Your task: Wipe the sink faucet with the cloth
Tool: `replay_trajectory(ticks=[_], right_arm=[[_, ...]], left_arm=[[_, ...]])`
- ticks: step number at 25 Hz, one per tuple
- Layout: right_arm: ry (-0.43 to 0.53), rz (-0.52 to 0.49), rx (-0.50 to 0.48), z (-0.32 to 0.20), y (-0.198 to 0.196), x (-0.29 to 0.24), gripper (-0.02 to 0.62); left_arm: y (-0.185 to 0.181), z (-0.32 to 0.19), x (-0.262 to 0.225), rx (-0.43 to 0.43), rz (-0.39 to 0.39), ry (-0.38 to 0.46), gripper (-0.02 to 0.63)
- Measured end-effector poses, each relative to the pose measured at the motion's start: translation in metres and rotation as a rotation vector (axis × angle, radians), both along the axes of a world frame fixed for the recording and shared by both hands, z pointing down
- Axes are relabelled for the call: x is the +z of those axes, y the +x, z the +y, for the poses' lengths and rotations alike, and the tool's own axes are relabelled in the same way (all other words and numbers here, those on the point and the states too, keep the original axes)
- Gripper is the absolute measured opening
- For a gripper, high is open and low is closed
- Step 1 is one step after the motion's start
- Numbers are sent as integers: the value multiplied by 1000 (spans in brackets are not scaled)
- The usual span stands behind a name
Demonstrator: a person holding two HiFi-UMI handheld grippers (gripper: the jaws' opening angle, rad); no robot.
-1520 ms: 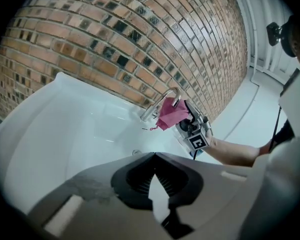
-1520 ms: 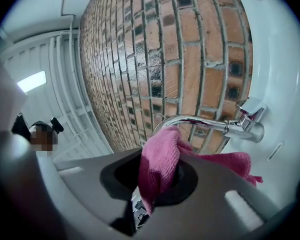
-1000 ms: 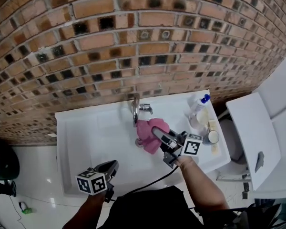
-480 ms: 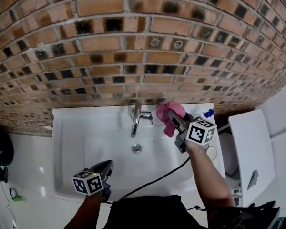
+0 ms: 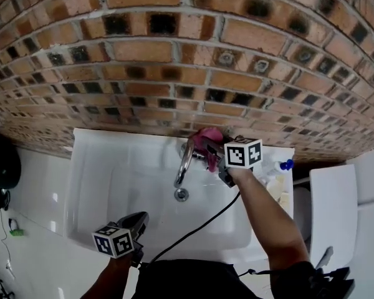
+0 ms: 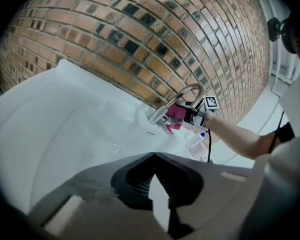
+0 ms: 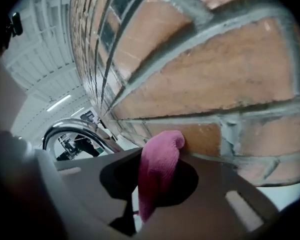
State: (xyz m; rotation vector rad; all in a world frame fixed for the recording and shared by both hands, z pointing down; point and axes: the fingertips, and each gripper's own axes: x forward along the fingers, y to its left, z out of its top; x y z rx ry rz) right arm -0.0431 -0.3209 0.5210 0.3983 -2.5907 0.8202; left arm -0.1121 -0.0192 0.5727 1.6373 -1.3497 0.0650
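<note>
My right gripper's [image 5: 210, 153] jaws pinch the pink cloth [image 5: 204, 137] beside the faucet [image 5: 185, 161], while my left gripper's [image 5: 139, 220] jaws sit pressed together.

Faucet [image 5: 185, 161] base, seemingly behind cloth [image 5: 207, 140]

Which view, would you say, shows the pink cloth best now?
The right gripper view: the cloth fills its middle, pinched by the tongs of the right gripper. The head view shows it bunched by the faucet; the left gripper view shows it small and far.
</note>
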Motion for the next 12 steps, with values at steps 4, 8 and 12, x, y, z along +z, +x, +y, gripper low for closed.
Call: replay_trajectory(ticks=[4,8,12], right_arm=[[-41,29,-92,10,-31,3,46],[-177,-9,-86,5,-46,-1,44],[-323,-39,-48,2,-52,-1,44]], left_arm=[[-4,0,2,-14,2,-11,3],[-10,0,6,-37,15,-13,4],[-16,3,11,-42,31,-10,5]])
